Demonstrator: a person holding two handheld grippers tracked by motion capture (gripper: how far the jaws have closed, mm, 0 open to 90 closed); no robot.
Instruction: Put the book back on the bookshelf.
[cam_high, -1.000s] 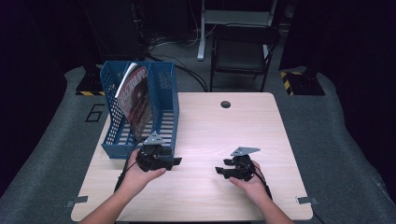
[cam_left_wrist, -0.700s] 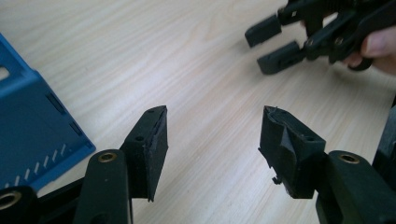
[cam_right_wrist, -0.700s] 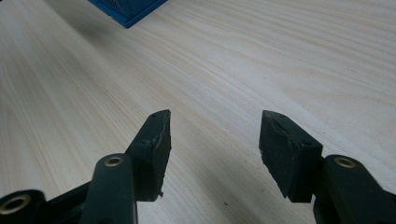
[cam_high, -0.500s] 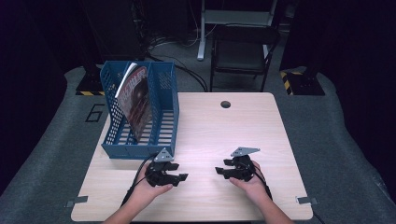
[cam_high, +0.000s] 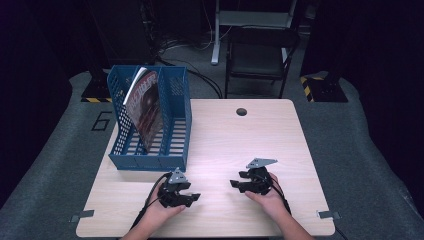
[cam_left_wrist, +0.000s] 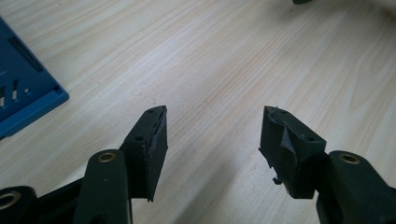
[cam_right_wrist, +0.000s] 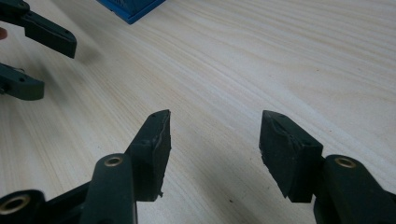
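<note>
Standing off to the side, I saw both hands parked low over the near part of the desk (cam_high: 280, 135), each holding a gripper. The left gripper (cam_high: 192, 198) had its jaws spread wide with nothing but bare wood grain between them, and in the left gripper view the fingertips (cam_left_wrist: 156, 122) sat clear of everything. Same deal with the right gripper (cam_high: 235, 184): jaws wide apart, nothing held, just desk surface showing between the pads in its own view. The two grippers pointed roughly toward each other, near one another but not touching, and the right gripper view caught the left one's jaws off at its upper left.

The closest thing to them was a blue file rack (cam_high: 150, 160), sitting just beyond the left gripper and a bit to its left, close but apart from it. Its corner poked into the left gripper view at the left edge (cam_left_wrist: 28, 100). A magazine (cam_high: 145, 107) stood inside the rack, tilted and leaning against one of the dividers, well away from the right gripper.

Farther back from both grippers, past the far edge of the desk, a dark chair (cam_high: 260, 55) stood on the floor.
</note>
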